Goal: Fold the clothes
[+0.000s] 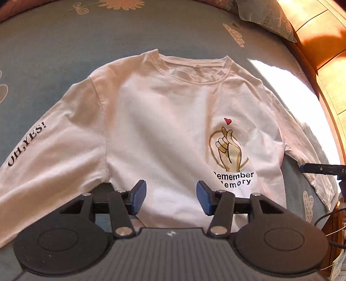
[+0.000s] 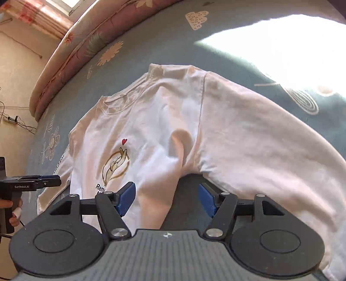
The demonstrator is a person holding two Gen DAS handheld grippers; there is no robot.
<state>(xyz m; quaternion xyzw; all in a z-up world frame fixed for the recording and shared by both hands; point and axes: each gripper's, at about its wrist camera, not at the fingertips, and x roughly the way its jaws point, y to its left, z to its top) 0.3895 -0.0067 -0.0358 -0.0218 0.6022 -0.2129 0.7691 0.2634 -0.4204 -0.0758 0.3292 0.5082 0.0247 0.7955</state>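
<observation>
A white long-sleeved shirt [image 1: 168, 121] lies face up and spread out on a blue-grey bedsheet [image 1: 64, 43], collar at the far side, both sleeves out to the sides. It has a finger-heart print [image 1: 229, 149] and black lettering on one sleeve. My left gripper [image 1: 170, 197] is open above the shirt's lower middle, holding nothing. My right gripper [image 2: 166, 200] is open over the shirt [image 2: 237, 134] near the underarm, where a raised fold [image 2: 177, 149] stands. The right gripper also shows at the right edge of the left wrist view [image 1: 320, 168]; the left gripper shows at the left edge of the right wrist view [image 2: 39, 182].
A pillow [image 1: 266, 19] lies at the far right corner of the bed. A wooden headboard or wall panel [image 1: 324, 54] runs along the right. A bright sun patch [image 2: 281, 43] falls on the sheet. A power strip [image 2: 9, 118] with cables lies on the floor to the left.
</observation>
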